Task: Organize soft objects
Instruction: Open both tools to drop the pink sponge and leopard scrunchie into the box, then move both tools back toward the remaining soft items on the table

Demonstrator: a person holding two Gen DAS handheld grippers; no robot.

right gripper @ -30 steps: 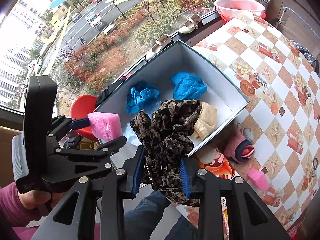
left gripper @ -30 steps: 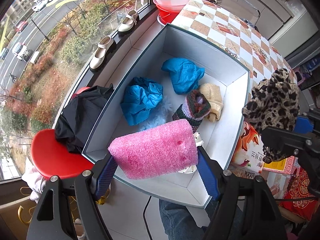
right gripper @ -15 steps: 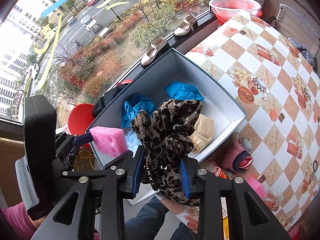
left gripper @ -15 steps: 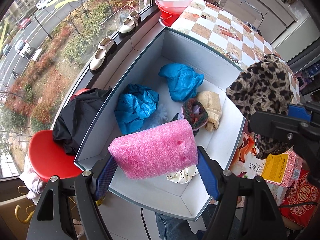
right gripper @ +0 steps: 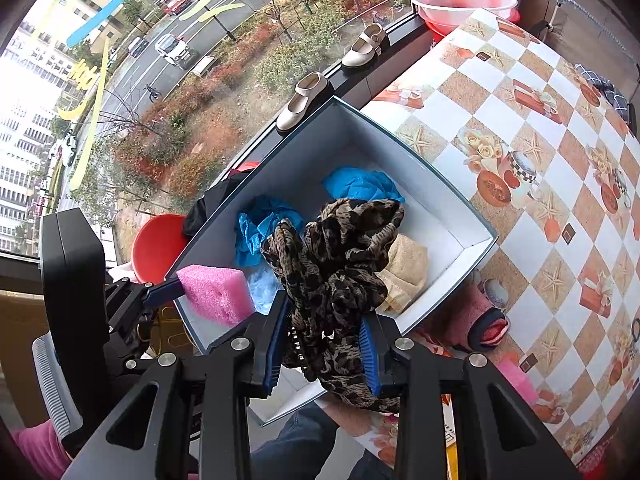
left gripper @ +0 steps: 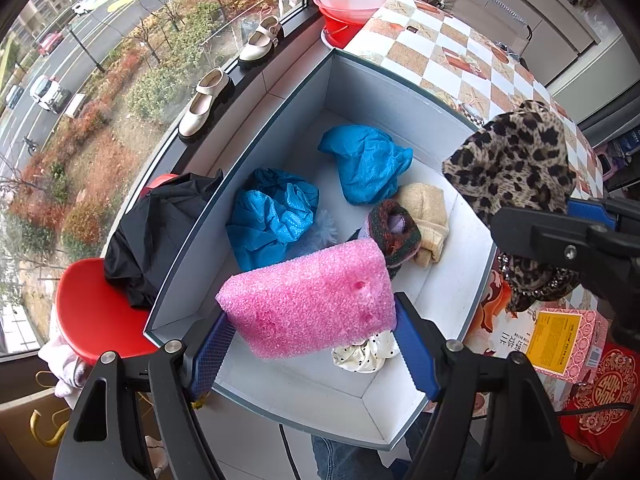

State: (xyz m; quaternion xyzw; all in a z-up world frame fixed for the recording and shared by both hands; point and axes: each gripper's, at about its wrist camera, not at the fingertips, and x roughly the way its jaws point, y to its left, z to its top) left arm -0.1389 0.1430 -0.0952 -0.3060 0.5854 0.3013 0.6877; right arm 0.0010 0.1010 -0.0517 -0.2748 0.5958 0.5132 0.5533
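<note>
Left wrist view: right tool (left gripper: 576, 224), clamping leopard cloth (left gripper: 516, 164), has moved over box (left gripper: 280, 128); left tool (left gripper: 308, 344) grips pink foam (left gripper: 312, 300) above it. Drops look imminent.

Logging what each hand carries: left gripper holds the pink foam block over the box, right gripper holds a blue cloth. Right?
Not quite: the right gripper holds the leopard-print cloth, as the right wrist view shows. The left gripper holds the pink foam block over the box.

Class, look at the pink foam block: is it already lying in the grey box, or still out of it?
Out: the pink foam block is clamped in the left hand-held gripper, above the grey box.
</note>
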